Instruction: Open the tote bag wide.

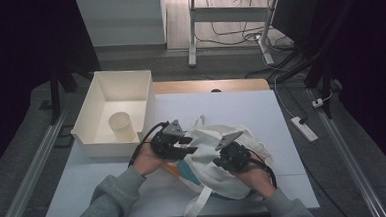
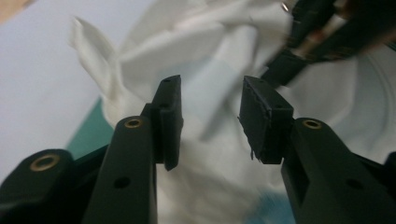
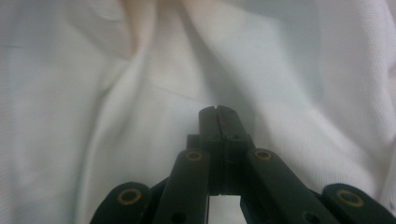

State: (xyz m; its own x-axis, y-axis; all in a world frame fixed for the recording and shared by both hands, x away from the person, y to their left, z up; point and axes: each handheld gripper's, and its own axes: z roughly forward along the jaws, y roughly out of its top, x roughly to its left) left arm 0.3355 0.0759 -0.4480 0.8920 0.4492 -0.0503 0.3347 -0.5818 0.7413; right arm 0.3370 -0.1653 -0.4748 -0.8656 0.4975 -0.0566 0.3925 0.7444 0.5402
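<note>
The bag lies crumpled at the near middle of the table, with its long axis running from the far left to the near right. One strap trails toward the near edge, and a loop pokes out at the far side. It is white cloth, heavily creased, and teal shows along its near left edge.

The left gripper stands partly open just above the cloth, gripping nothing. The right gripper is closed against the bag; whether cloth is pinched cannot be told.

A box at the far left holds a cup.
</note>
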